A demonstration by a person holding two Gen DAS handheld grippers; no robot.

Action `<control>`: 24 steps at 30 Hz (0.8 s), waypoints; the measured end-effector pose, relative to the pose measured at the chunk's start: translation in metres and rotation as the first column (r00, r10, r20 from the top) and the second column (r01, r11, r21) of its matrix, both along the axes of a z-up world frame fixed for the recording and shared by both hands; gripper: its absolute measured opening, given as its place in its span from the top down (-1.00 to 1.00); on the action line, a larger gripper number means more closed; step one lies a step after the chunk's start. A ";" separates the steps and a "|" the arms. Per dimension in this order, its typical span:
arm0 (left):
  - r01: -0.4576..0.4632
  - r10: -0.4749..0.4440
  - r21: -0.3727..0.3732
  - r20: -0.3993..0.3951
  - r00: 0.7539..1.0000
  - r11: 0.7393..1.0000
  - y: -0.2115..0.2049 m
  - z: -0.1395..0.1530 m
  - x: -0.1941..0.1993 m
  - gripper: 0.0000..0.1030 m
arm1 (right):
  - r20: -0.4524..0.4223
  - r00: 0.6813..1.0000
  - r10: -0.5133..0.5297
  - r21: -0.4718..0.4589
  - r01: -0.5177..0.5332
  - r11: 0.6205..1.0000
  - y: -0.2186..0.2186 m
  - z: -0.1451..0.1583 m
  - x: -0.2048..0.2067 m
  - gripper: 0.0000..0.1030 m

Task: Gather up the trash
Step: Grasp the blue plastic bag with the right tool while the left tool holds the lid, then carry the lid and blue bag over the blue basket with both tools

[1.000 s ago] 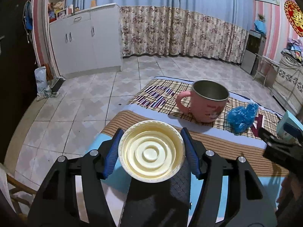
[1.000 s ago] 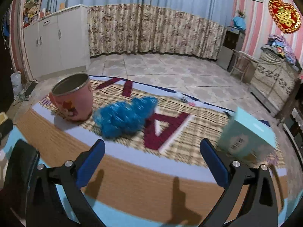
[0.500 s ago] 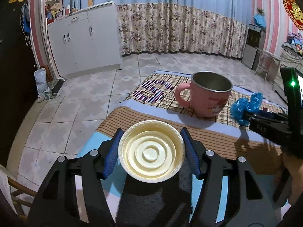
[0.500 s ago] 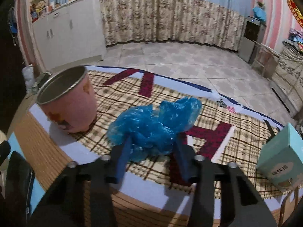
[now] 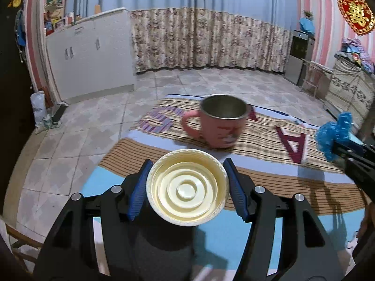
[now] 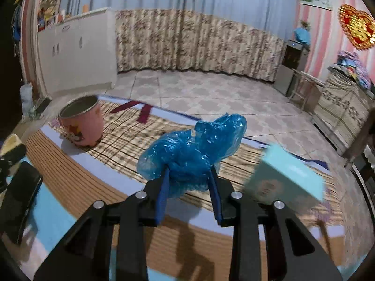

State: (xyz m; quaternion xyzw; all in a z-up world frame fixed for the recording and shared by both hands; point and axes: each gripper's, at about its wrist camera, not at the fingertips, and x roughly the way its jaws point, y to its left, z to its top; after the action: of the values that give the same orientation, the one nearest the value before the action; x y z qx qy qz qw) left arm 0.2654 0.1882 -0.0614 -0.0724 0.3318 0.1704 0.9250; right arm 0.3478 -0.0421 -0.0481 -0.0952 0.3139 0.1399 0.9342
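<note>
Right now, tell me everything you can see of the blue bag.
The blue bag is a crumpled wad of thin, glossy, translucent plastic, bunched into wrinkled lobes, one poking up to the right. The right gripper is shut on its lower part, a finger pressing in on each side. It looks lifted off the cloth, with nothing else touching it. The left view shows it at the far right, past the mug.

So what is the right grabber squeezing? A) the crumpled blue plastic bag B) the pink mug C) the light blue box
A: the right gripper is pinching the crumpled blue plastic bag, while the pink mug and light blue box sit apart from it.
</note>
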 end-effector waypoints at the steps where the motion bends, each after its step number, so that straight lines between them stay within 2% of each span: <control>1: 0.008 -0.008 -0.011 -0.008 1.000 1.000 -0.003 0.001 0.001 -0.17 | 0.004 1.000 -0.007 0.007 0.007 1.000 -0.010 0.004 -0.004 0.37; 4: 0.046 -0.046 -0.028 -0.001 0.999 0.999 -0.021 0.010 0.000 -0.17 | 0.029 0.998 -0.054 -0.003 0.054 0.999 -0.045 0.015 -0.024 0.37; 12: 0.138 -0.138 0.000 0.021 0.990 0.990 -0.071 0.031 -0.007 -0.17 | 0.032 0.979 -0.204 0.016 0.203 0.979 -0.142 0.031 -0.085 0.37; 21: 0.216 -0.217 0.015 0.025 0.976 0.976 -0.124 0.049 -0.018 -0.17 | 0.033 0.944 -0.329 0.045 0.328 0.944 -0.207 0.027 -0.137 0.37; 24: 0.247 -0.248 0.029 0.023 0.968 0.968 -0.144 0.053 -0.020 -0.17 | 0.034 0.923 -0.383 0.060 0.381 0.923 -0.227 0.023 -0.152 0.37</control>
State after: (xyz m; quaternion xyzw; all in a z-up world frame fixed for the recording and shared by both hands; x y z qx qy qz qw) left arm 0.2454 0.0442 -0.0085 -0.0208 0.3238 0.0568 0.9442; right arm 0.1955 -0.2690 -0.0246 -0.0106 0.3017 -0.0389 0.9526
